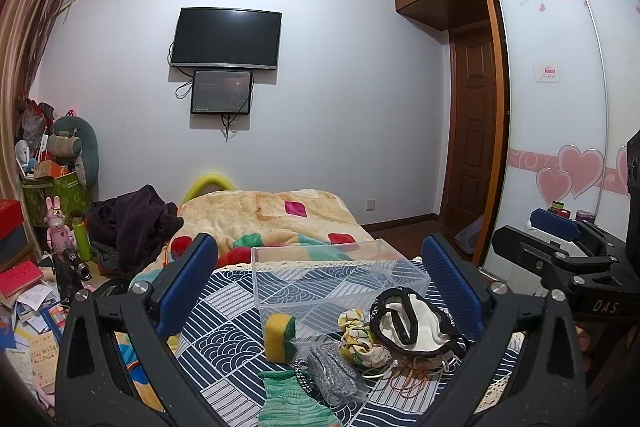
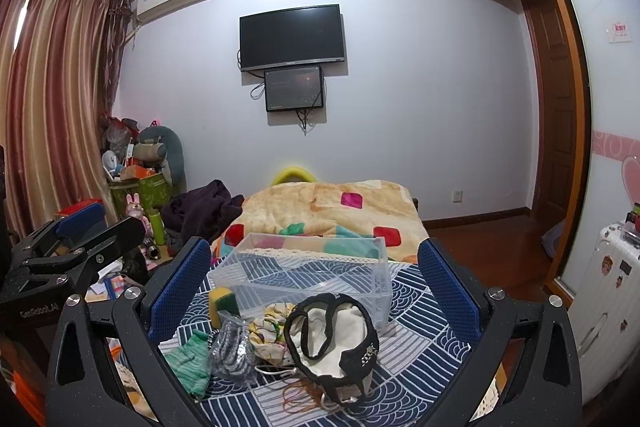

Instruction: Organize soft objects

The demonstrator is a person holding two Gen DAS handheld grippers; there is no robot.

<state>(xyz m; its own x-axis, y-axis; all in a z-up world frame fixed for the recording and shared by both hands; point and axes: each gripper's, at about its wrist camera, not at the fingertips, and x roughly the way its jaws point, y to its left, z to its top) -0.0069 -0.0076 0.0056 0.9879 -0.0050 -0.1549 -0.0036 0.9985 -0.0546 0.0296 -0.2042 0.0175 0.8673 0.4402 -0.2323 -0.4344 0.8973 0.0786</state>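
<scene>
Soft things heaped before a clear rectangular plastic bin [image 1: 340, 279], which holds nothing.

The left gripper [image 1: 320, 283] and right gripper [image 2: 316, 279] both hover spread wide, gripping nothing. Between their blue fingers, nearer than the bin, lie a yellow-green sponge [image 1: 279, 337], a floral fabric scrunchie [image 1: 354, 335], a black-trimmed cream cloth pouch [image 2: 332, 337], a bagged grey knit piece [image 2: 231, 347] and a green striped knit cloth [image 2: 188, 363].

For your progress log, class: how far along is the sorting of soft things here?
Nothing looks done: the clear bin holds nothing. Nothing is in hand; the left tongs and right tongs are open. Left: the sponge, green cloth, bagged scrubber and cream pouch.
</scene>
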